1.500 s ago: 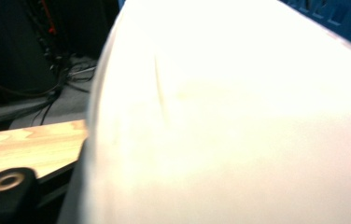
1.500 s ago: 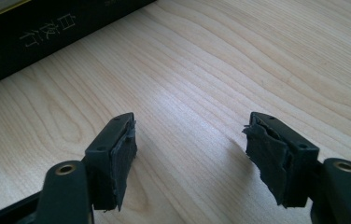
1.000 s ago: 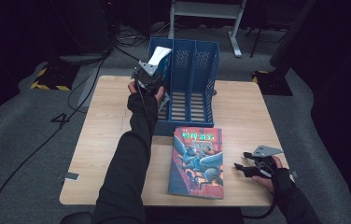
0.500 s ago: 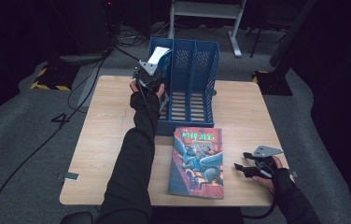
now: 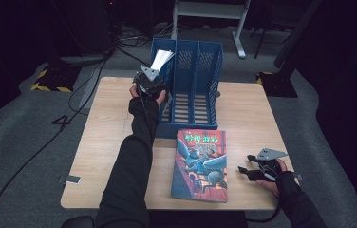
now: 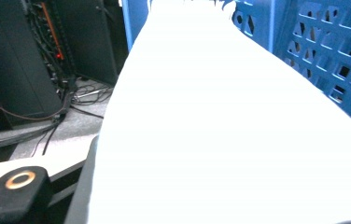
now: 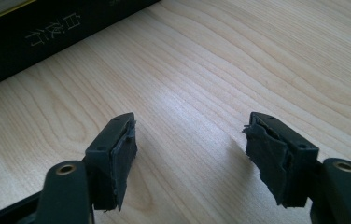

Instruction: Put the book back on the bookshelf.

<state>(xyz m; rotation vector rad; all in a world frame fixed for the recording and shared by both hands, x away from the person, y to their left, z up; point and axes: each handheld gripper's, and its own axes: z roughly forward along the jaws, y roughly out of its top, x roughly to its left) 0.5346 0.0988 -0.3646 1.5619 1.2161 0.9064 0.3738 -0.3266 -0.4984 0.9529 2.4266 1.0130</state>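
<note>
A thick white-edged book (image 5: 161, 59) stands tilted in the left compartment of a blue file rack (image 5: 198, 71) at the table's far side. My left gripper (image 5: 150, 78) is at that compartment with the book's pages (image 6: 220, 116) between its jaws. Those jaws have just been opening, and the left fingertip (image 6: 19, 186) stands slightly off the book's dark cover. A colourful illustrated book (image 5: 200, 164) lies flat near the front edge. To its right my right gripper (image 5: 244, 172) rests low over the wood, open (image 7: 190, 149) with nothing between its pads, facing the book's dark spine (image 7: 33, 32).
The rack's middle and right compartments (image 5: 205, 102) hold nothing. The wooden table (image 5: 105, 128) has bare room on its left and right sides. Cables and dark equipment (image 6: 33, 70) lie on the floor behind the table.
</note>
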